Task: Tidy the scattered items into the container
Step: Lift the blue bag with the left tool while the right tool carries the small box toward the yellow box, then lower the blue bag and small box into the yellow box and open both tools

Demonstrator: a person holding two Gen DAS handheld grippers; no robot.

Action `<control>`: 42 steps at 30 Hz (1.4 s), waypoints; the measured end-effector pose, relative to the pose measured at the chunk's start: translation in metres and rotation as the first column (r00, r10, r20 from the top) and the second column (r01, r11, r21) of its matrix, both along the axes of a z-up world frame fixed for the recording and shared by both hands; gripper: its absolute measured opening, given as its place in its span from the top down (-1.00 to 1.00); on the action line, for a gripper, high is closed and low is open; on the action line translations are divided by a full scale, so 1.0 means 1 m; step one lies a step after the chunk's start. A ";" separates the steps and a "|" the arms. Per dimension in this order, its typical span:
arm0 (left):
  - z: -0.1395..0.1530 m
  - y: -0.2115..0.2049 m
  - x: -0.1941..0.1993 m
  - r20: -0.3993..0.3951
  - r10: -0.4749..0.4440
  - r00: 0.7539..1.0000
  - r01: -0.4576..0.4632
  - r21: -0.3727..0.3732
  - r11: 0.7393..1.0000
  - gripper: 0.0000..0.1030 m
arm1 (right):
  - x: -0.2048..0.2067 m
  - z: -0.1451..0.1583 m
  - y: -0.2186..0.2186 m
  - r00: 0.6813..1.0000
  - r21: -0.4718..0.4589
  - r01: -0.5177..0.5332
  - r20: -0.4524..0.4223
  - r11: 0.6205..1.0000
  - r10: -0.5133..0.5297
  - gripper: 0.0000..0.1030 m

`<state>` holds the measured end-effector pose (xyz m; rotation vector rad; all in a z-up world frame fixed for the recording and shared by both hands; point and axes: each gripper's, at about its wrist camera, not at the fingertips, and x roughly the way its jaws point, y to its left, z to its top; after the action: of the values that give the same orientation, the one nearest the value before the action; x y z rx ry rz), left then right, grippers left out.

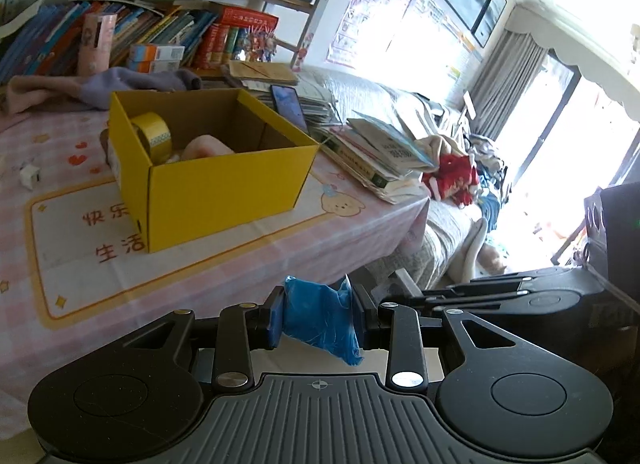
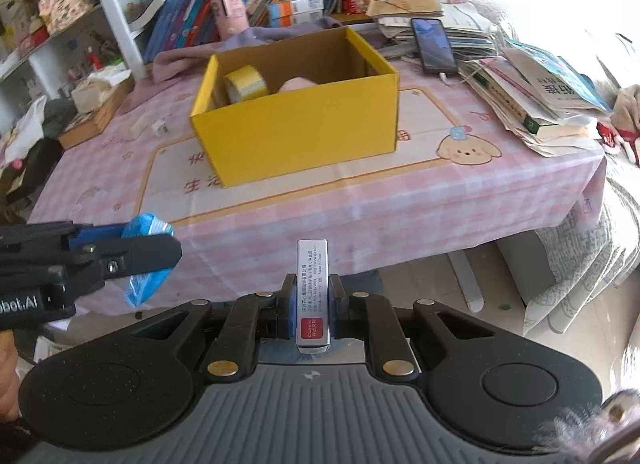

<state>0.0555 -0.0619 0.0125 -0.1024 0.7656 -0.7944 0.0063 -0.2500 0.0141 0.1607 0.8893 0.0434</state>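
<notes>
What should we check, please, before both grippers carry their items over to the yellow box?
1. Left gripper shut on the blue packet: ok.
2. Right gripper shut on the silver stick: ok.
3. Yellow box open at the top: ok.
4. Room left inside beside the tape roll and the pink item: ok.
5. Grippers apart from each other: ok.
6. Box floor clear at the near wall: cannot tell, hidden.

Lived-in home, crammed bookshelf (image 1: pixel 120 28) (children's books), alphabet poster (image 1: pixel 372 0), bed (image 1: pixel 452 232)
</notes>
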 end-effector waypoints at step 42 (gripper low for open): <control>-0.010 -0.078 0.212 0.085 0.395 0.915 -0.404 0.223 0.887 0.37 | 0.343 0.002 -0.049 0.901 0.019 -0.430 0.075 0.903 0.428 0.74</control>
<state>0.2672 -0.1403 0.0025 -0.0292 0.7656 -0.3069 0.3496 -0.2987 0.0166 -0.0081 0.8410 0.4753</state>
